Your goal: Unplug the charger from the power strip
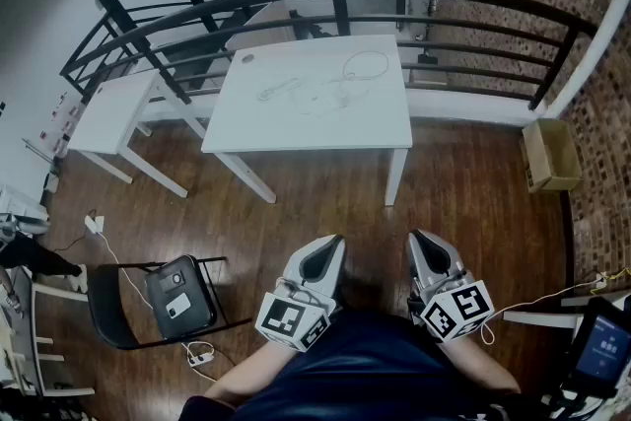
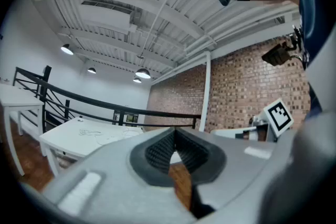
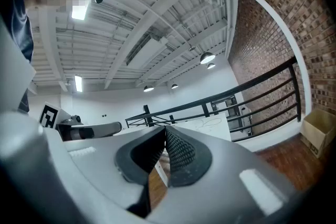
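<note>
Grippers closed and empty, with the work waiting at twelve o'clock.

The left gripper (image 1: 332,244) and the right gripper (image 1: 418,240) sit close to the person's body at six o'clock, each with its jaws pressed together on nothing. The power strip (image 1: 320,98) and charger (image 1: 279,92) lie well apart from them on the white table (image 1: 246,128), white on white and hard to separate at this range; which pale shape is which is only a likely reading. That poor contrast is the main risk, since a jaw could close on the looped cable (image 1: 366,65) instead of the charger body. A one-handed pull could also drag the unpinned strip across the top, or off it.
</note>
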